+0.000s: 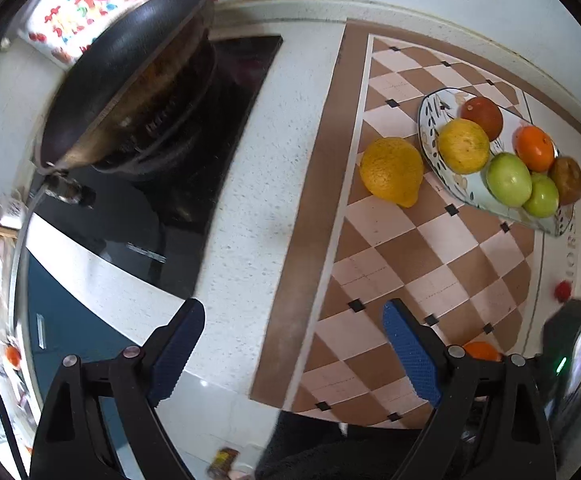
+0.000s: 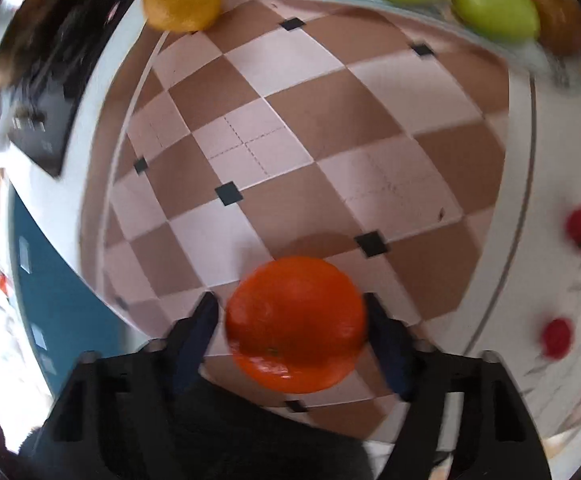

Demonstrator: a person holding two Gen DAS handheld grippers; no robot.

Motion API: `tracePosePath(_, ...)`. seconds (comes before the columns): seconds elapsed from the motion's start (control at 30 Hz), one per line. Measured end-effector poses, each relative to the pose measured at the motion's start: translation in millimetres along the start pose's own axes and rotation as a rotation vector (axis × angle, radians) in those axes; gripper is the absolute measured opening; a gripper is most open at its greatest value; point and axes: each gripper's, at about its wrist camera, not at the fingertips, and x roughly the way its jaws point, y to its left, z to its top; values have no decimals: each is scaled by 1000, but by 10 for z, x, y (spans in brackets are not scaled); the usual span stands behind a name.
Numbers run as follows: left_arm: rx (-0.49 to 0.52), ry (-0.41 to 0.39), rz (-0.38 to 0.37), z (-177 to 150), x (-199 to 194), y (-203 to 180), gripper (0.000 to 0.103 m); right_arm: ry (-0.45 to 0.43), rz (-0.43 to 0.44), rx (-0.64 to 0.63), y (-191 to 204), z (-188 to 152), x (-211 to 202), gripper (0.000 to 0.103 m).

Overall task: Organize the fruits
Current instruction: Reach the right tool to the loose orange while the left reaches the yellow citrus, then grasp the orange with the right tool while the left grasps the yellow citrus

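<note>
- The right tongs point(image 2: 290, 320) point down at the counter, and an orange point(image 2: 296, 324) sits between their two dark fingers point(image 2: 200, 332).
- The right finger touches the side of the orange; at the left finger a thin gap seems to remain, so I cannot tell if the grip is firm.
- The orange lies on a checked mat point(image 2: 330, 120) of brown and pale squares with small black diamonds.
- The left tongs point(image 1: 294, 344) are open, with nothing between their blue pads point(image 1: 178, 348), above the edge of the mat and the white speckled counter point(image 1: 250, 160).
- A patterned plate point(image 1: 430, 128) stands on the far part of the mat and holds a yellow fruit, two green fruits, an orange-red fruit and two dark reddish-brown ones.
- A yellow lemon point(image 1: 390, 170) lies on the mat just beside the plate, at its left end.
- At the right border of the mat some letters can be read as "MORS" point(image 1: 570, 240); the rest is cut off.
- A black pan point(image 1: 126, 76) stands tilted on the dark stove point(image 1: 210, 168) at the left.
- The right wrist view is blurred.
</note>
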Motion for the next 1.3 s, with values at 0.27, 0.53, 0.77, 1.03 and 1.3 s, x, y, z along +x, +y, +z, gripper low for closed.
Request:
tracePosePath(0.27,-71,66,-136,600,328,-87,91,-47,21,120,-540,118,-170,68)
tracePosePath(0.53,-48,117,-235,1113,753,-357,91,-83,64,270,-1137,245,-356,68)
tracePosePath(0.77,-19,82,-260,1163,859,-579,84,-77,95,332,-1387,224,-385,68)
tracePosePath(1.03,2,49,-242,1059,827,-647,58,-82,143,384,-1522,247,-382,70)
tracePosePath(1.3,27,74,-301,532,628,-618,55,-90,141,386,-1571,223,-531,79)
